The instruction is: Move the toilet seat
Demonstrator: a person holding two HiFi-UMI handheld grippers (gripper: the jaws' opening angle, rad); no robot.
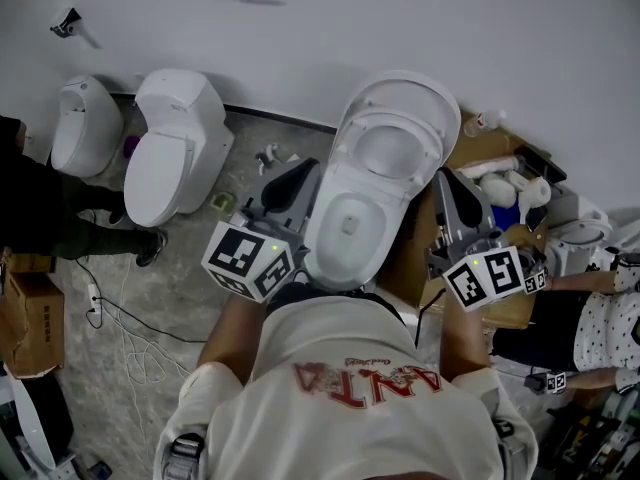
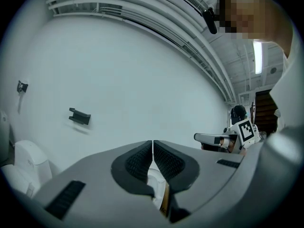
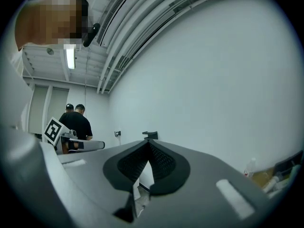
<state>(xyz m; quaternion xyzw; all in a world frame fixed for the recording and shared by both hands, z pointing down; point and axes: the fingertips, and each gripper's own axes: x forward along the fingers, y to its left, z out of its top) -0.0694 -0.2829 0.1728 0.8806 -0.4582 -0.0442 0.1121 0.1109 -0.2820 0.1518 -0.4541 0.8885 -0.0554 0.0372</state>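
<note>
A white toilet stands in the middle of the head view, right in front of me. Its ring seat and lid are both tipped up and back toward the white wall. My left gripper is held beside the bowl's left side, shut and holding nothing. On the bowl's right side my right gripper is also shut and empty. Both gripper views point up at the wall, with the left gripper and right gripper showing their pads closed together.
A second white toilet and another fixture stand at the left by the wall. Cardboard lies under the toilet's right side. A person in black is at the left, another person at the right. A cable runs across the floor.
</note>
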